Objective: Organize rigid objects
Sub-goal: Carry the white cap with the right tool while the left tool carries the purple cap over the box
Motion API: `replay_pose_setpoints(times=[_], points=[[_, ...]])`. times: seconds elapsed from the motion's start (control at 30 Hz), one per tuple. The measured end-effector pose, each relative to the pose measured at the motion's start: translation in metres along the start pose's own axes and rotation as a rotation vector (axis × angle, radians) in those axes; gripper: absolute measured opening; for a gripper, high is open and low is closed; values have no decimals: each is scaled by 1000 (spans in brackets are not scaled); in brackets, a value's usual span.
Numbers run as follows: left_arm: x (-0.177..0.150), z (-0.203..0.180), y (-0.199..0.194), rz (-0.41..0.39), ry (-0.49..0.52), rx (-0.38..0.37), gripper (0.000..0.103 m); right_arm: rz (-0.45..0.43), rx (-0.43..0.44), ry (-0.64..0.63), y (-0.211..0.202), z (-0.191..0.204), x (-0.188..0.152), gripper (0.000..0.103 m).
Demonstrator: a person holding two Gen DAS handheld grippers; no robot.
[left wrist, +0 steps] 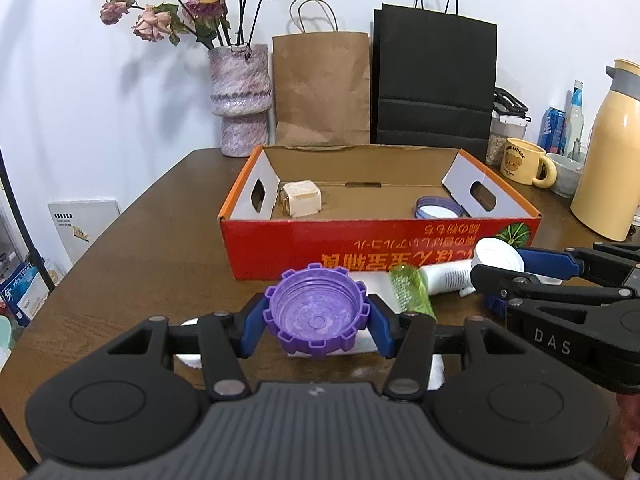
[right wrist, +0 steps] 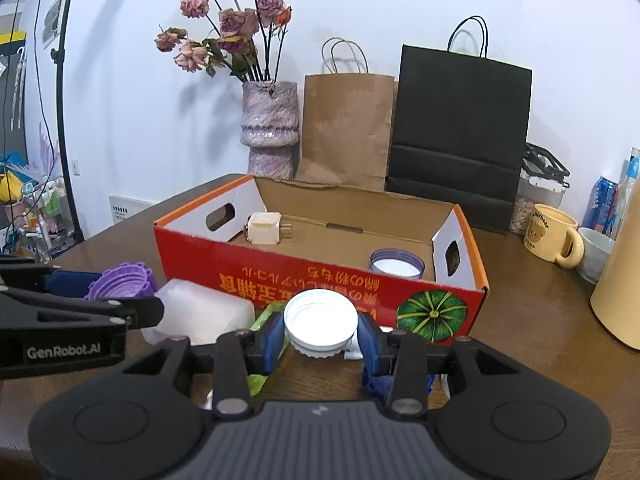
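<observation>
My left gripper point(left wrist: 316, 322) is shut on a purple notched lid point(left wrist: 314, 312), held just above the table in front of the red cardboard box point(left wrist: 360, 248). My right gripper point(right wrist: 320, 334) is shut on a white ribbed lid point(right wrist: 320, 320), also just in front of the box point(right wrist: 304, 276). Inside the box lie a white plug adapter point(left wrist: 301, 199) at the left and a purple-rimmed lid point(left wrist: 438, 208) at the right. The right gripper shows at the right of the left wrist view point(left wrist: 504, 268); the left gripper shows at the left of the right wrist view point(right wrist: 120, 296).
On the table before the box lie a green translucent bottle point(left wrist: 412, 290), a white tube point(left wrist: 448, 276) and a white block point(right wrist: 200, 316). Behind the box stand a vase point(left wrist: 240, 96), a brown bag point(left wrist: 322, 88) and a black bag point(left wrist: 434, 80). A yellow mug point(left wrist: 524, 162) and cream thermos point(left wrist: 612, 152) stand right.
</observation>
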State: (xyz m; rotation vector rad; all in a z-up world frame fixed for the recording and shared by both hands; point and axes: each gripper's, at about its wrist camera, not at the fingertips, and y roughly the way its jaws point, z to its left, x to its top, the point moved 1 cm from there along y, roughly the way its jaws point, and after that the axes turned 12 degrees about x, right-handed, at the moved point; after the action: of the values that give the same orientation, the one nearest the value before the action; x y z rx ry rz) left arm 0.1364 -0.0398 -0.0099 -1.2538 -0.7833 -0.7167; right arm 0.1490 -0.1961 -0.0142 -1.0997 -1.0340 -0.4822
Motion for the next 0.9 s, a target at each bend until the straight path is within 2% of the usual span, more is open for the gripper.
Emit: replay_pose_setpoints(times=[0.9], points=[[54, -13, 24, -61, -16, -8, 55, -56, -17, -25, 20, -12, 42, 39]])
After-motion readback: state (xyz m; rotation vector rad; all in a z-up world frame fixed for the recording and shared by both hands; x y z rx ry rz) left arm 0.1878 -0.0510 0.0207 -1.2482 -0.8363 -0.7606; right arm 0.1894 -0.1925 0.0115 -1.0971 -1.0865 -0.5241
